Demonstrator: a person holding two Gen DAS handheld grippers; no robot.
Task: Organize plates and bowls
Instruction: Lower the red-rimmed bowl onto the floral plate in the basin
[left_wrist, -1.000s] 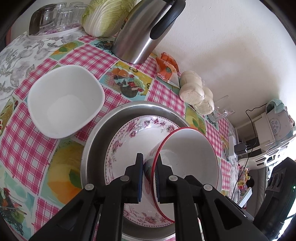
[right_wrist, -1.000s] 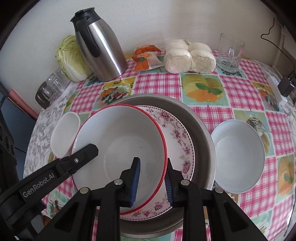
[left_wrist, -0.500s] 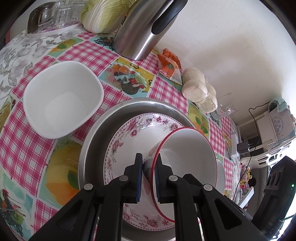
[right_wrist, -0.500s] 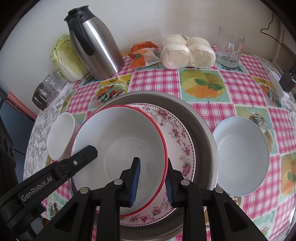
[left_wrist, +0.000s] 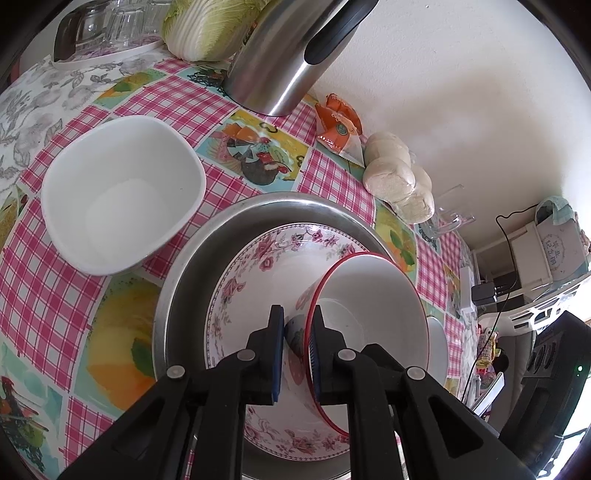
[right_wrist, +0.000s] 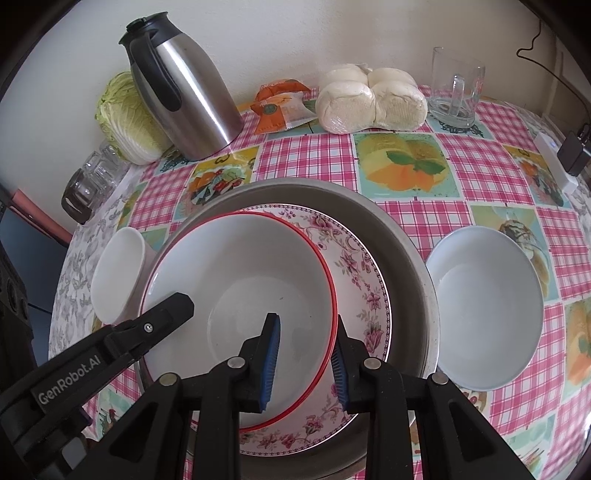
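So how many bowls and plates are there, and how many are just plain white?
Plain white bowls: 2, the squarish one and the round one
Red-rimmed bowl: 1
Flowery plate: 1
Metal basin: 1
Total: 5

We see a plain cream wall behind the desk, which wears a pink checked cloth with fruit and rooster panels, giving way to a grey floral cloth at its left end. Soft daylight falls evenly on the wall. Beyond the desk's far end, a white shelf unit stands with a black cable trailing over it.
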